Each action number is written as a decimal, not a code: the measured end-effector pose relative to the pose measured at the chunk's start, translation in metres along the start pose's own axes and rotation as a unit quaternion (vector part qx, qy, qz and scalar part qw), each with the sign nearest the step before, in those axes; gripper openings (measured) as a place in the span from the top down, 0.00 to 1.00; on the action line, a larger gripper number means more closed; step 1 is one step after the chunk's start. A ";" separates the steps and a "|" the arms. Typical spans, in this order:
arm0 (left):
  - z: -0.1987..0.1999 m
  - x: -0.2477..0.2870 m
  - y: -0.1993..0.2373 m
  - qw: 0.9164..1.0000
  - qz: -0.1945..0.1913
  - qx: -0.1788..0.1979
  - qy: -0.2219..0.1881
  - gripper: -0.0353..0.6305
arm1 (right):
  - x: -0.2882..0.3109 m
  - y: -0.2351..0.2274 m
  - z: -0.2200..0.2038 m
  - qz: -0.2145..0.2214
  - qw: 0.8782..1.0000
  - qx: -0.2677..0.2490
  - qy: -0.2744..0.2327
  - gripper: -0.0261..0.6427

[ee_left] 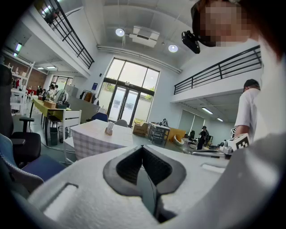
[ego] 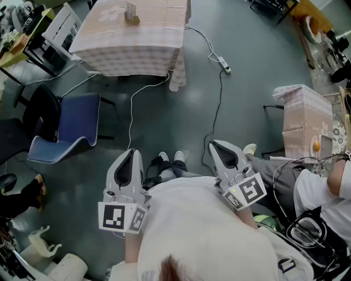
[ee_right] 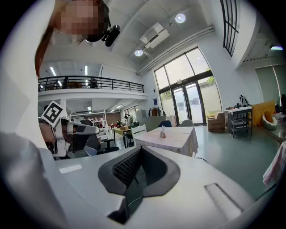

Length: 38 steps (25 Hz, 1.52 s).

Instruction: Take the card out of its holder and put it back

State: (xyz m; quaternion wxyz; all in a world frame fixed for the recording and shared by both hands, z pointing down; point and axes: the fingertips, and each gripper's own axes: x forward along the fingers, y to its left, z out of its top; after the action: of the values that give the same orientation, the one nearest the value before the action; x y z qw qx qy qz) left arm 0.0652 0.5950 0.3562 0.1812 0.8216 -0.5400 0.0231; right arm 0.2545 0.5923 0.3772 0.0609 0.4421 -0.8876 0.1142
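Note:
The card holder [ego: 130, 13] with its card stands upright on a table with a checked cloth [ego: 153, 49], far ahead of me across the floor. The same holder shows small in the left gripper view [ee_left: 109, 128] and in the right gripper view [ee_right: 163, 131]. I hold both grippers close to my body, pointing toward that table. My left gripper [ego: 130, 151] is shut with nothing between its jaws, its tips meeting in its own view [ee_left: 142, 146]. My right gripper [ego: 214, 144] is likewise shut and empty [ee_right: 141, 147].
A blue chair [ego: 71, 129] stands left of my path, and a white chair [ego: 60, 27] sits by the table's left end. A cable with a power strip [ego: 225, 68] runs across the floor. A seated person [ego: 307, 189] and a small cloth-covered table [ego: 304, 118] are at my right.

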 end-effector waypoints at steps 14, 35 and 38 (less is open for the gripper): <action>0.009 0.000 0.005 1.000 0.014 0.011 -0.020 0.95 | -0.008 -0.002 0.002 0.021 1.000 -0.009 -0.008 0.96; 0.031 0.040 0.089 1.000 0.015 0.000 0.000 0.95 | 0.086 0.023 0.027 0.080 0.997 0.009 -0.018 0.96; 0.044 0.056 0.110 1.000 0.011 0.008 0.001 0.95 | 0.107 0.026 0.034 0.073 0.997 0.011 -0.020 0.96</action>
State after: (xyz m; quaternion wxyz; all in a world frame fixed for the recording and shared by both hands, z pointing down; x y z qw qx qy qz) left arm -0.0172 0.4935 0.3585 0.1752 0.8173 -0.5481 0.0304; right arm 0.1690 0.5157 0.3626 0.0294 0.3791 -0.9172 0.1191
